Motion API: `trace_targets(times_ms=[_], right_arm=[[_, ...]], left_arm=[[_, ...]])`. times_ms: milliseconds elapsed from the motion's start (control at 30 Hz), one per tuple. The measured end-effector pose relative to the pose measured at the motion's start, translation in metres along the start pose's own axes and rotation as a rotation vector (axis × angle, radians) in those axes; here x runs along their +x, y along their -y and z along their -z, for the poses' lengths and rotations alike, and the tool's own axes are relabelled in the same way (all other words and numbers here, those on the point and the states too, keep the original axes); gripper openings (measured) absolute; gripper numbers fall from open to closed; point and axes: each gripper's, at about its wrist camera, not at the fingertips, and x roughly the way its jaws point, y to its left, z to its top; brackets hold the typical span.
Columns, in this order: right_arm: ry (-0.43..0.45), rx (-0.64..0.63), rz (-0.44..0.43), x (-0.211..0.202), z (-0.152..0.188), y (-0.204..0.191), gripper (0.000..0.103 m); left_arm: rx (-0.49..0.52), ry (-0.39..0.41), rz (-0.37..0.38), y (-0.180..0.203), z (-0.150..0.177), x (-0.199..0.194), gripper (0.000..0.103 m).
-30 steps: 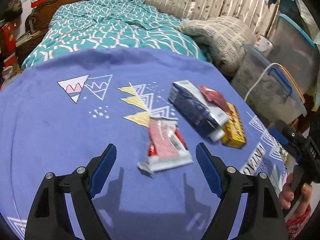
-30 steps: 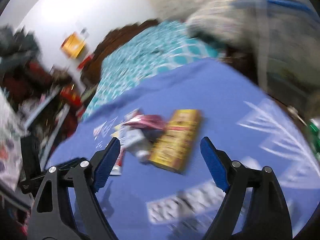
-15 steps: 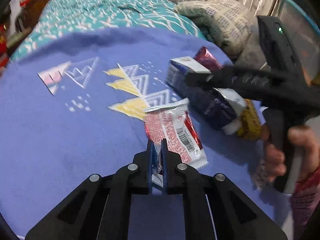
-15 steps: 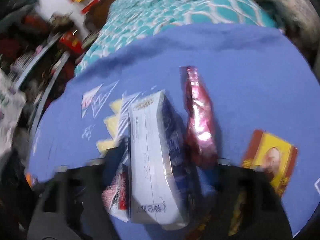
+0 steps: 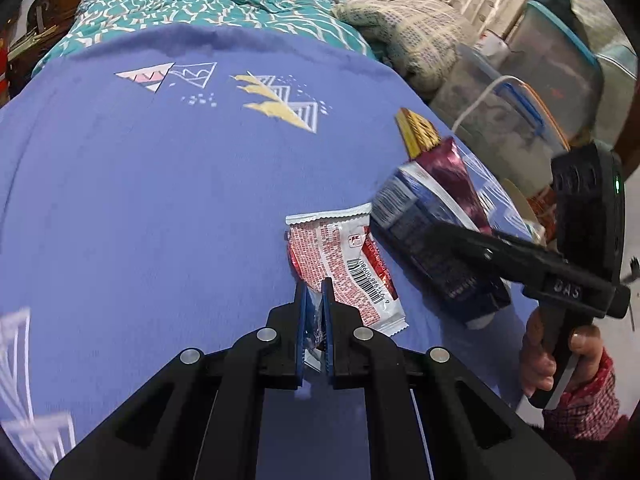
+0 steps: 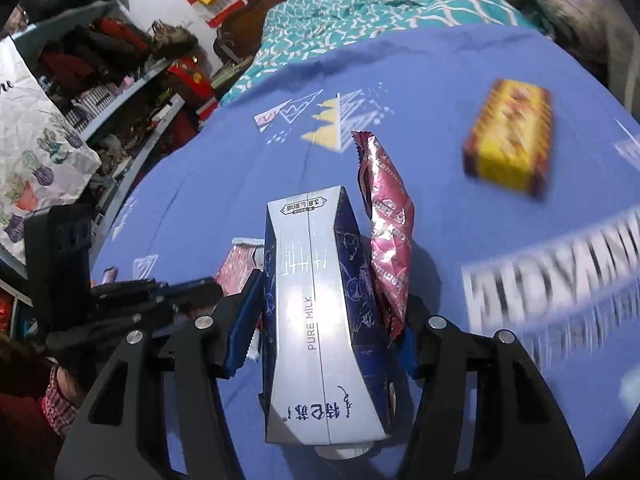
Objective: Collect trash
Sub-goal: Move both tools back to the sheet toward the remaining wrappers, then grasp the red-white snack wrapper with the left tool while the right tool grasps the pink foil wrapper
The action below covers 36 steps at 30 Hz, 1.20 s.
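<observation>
A red-and-white snack wrapper [image 5: 344,264] lies on the blue cloth [image 5: 160,200]. My left gripper [image 5: 314,292] is shut on the wrapper's near end. A dark blue and silver milk carton [image 6: 316,300] sits between the pads of my right gripper [image 6: 326,312], which is shut on it. A maroon foil wrapper [image 6: 388,216] is pressed against the carton's right side. In the left wrist view the carton [image 5: 432,256] and the maroon wrapper [image 5: 452,176] are at the right. A yellow box [image 6: 510,136] lies apart, farther back on the cloth.
A teal bedspread [image 5: 200,4] and a knitted cushion [image 5: 408,36] lie beyond the cloth. Plastic storage boxes [image 5: 512,120] stand at the right edge. Cluttered shelves [image 6: 120,72] and a printed bag [image 6: 36,152] are to the left. A hand [image 5: 560,352] holds the right gripper.
Both grippers were open a second ago. The left shut on the red-and-white wrapper; the right came in and shut on the carton. The yellow box now lies apart from the carton.
</observation>
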Motion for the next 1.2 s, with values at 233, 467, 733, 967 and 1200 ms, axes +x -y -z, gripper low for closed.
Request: trace_targets(times_ms=[233,467,733,967,1200], right_arm=[[0.212,0.147,0.157,-0.051,0.026,0.029,0.089],[0.303,0.186,0.146,-0.083,0.035,0.043,0.088],[0.283,0.292,0.181,-0.070,0.063,0.075,0.079],[0.220,0.193,0.220,-0.047,0.059,0.046,0.047],[0.220,0.139,0.226,-0.043,0.056,0.035,0.011]], left_arm=[[-0.009,0.040,-0.023,0.008,0.011,-0.020,0.075],[-0.005,0.003,0.018,0.018,0.004,-0.002,0.074],[0.148,0.035,-0.209,0.057,0.018,0.018,0.056],[0.229,0.064,-0.234,0.076,0.030,0.018,0.028],[0.171,0.066,-0.190,0.063,0.020,-0.002,0.018]])
